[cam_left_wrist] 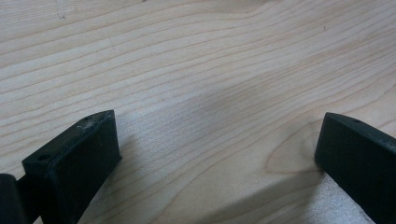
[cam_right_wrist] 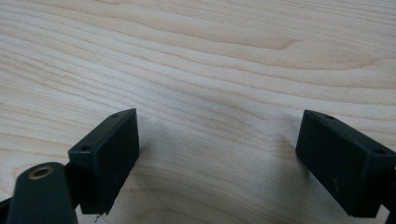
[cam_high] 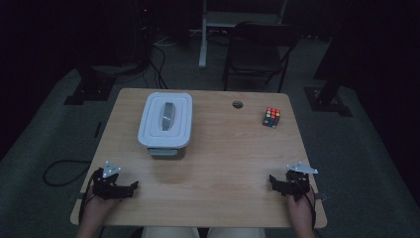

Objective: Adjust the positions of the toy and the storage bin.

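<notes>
1. Grippers rest at the near corners of a pale wooden table (cam_high: 223, 163) in a dim room, one in each of a person's hands, seen from the high view.

2. Left gripper (cam_high: 132, 188) lies on the wood near the table's front left corner, its tips pointing toward the middle of the tabletop. Its own view looks along two black jaws that stand wide apart, with bare wood grain between them and no object in the gap (the pads (cam_left_wrist: 79, 154) sit just over the surface).

3. Right gripper (cam_high: 272, 181) lies near the front right corner, its tips pointing inward toward the left one. Its own view shows the same picture: both jaws spread wide, nothing between them, and plain wood beneath the pads (cam_right_wrist: 109, 149).

4. Grey lidded container (cam_high: 166, 121), with a handle set into its white lid, stands on the left half of the table, farther back than the left gripper and well apart from it. It is the object nearest to either tool, and its lid is on.

5. Colourful puzzle cube (cam_high: 271, 117) sits toward the far right of the tabletop, well apart from the right gripper and from the container.

6. Small round hole (cam_high: 237, 104) marks the wood near the far edge, between the container and the cube.

7. Folding chair (cam_high: 257, 49) stands on the dark floor beyond the table.
</notes>
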The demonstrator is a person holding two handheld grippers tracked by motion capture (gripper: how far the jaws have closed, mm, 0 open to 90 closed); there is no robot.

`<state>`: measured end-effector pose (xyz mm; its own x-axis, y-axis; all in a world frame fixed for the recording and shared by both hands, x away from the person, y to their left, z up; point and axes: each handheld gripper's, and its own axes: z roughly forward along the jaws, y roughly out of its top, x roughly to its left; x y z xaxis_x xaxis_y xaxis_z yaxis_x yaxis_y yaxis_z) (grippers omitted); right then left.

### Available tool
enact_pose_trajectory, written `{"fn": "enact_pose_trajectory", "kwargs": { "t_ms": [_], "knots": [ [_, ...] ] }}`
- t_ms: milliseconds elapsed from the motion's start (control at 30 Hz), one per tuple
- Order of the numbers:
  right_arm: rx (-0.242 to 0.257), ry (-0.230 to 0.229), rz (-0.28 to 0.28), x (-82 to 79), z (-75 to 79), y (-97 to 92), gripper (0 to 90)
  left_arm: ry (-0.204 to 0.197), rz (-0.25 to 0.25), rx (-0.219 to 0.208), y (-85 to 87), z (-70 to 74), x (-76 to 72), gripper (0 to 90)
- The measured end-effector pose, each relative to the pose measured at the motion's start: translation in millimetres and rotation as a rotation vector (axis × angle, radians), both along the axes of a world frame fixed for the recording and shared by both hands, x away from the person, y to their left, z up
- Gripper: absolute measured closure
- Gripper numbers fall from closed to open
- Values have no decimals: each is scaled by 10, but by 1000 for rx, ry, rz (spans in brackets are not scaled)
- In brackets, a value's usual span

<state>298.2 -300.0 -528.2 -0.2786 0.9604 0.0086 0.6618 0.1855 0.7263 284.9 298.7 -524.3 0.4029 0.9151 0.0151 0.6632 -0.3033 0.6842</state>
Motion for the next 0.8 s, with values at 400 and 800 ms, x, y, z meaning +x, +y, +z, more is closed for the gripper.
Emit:
{"fn": "enact_pose_trajectory", "kwargs": {
  "t_ms": [400, 800],
  "knots": [
    [0, 1, -2, 1, 1, 0, 133, -1, 20, 0, -32, 0, -20, 6],
    [-7, 10, -20, 158, 17, 168, 125, 0, -10, -2, -28, 5, 106, 7]
  ]
}}
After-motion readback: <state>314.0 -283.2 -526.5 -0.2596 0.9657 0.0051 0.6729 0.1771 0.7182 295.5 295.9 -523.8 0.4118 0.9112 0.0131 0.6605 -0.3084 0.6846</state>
